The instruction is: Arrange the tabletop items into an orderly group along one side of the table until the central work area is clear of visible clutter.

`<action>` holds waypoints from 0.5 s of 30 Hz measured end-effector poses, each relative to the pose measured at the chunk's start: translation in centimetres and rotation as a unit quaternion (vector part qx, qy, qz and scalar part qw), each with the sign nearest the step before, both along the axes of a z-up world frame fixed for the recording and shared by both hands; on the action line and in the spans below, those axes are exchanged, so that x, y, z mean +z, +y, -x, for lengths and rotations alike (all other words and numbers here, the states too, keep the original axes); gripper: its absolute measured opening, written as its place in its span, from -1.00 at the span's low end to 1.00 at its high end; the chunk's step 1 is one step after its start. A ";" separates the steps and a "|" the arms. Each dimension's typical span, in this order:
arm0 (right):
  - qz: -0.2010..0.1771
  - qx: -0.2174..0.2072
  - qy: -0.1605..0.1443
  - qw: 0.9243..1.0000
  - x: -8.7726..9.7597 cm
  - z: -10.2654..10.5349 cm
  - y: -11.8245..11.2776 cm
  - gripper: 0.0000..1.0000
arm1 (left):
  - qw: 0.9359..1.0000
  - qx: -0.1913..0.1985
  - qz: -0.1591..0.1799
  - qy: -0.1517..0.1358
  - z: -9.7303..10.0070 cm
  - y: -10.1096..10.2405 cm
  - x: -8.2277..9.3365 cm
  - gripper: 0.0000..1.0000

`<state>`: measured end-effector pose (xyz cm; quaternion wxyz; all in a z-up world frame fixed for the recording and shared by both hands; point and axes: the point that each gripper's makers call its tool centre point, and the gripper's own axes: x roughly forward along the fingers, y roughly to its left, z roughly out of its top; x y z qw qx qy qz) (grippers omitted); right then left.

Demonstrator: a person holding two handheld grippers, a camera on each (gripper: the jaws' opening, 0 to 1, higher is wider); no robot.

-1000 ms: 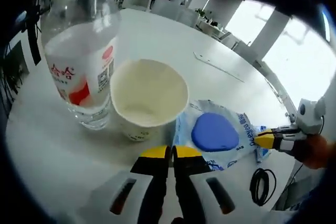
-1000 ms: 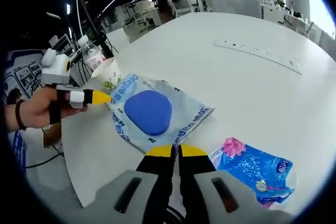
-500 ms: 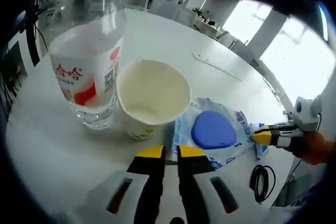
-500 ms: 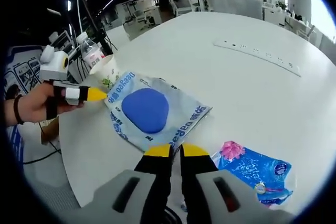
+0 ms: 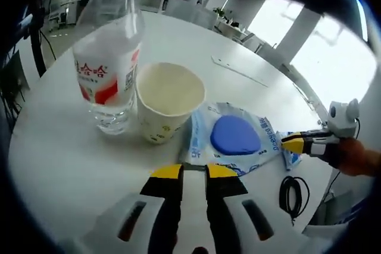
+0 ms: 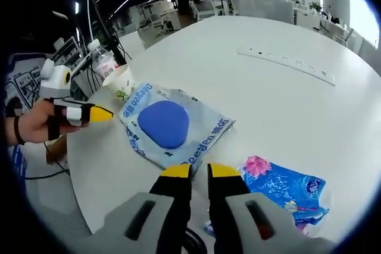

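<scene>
Both grippers just let go: the left gripper [image 5: 193, 173] and right gripper [image 6: 199, 172] now stand slightly parted, empty. The blue-pad packet [image 5: 233, 138] sits at the paper cup's [image 5: 168, 102] 3 o'clock, water bottle [image 5: 110, 66] at 9. Row's forming; the floral blue packet [image 6: 286, 191] looks next.

pouch [image 6: 172, 128] "Deeyeo", bottle [image 5: 108, 63] label Chinese chars

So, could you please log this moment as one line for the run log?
left tongs: open, empty | right tongs: open, empty | blue-pad pouch: flat beside paper cup | water bottle: upright
</scene>
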<state>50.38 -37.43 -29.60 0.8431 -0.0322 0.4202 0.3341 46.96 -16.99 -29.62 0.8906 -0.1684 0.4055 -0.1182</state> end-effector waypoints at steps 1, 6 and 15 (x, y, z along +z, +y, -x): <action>0.000 0.000 0.000 1.000 0.0 0.1 0.0 -0.85 | 1.000 -0.001 0.000 -0.001 0.1 -0.1 0.1 -0.75; -0.003 -0.002 -0.004 1.000 0.6 0.4 0.1 -0.84 | 1.000 -0.007 0.000 -0.004 0.8 -0.1 0.4 -0.76; -0.023 -0.024 -0.020 0.999 2.4 1.2 -0.7 -0.86 | 0.999 -0.033 -0.006 -0.016 2.7 -0.4 1.7 -0.76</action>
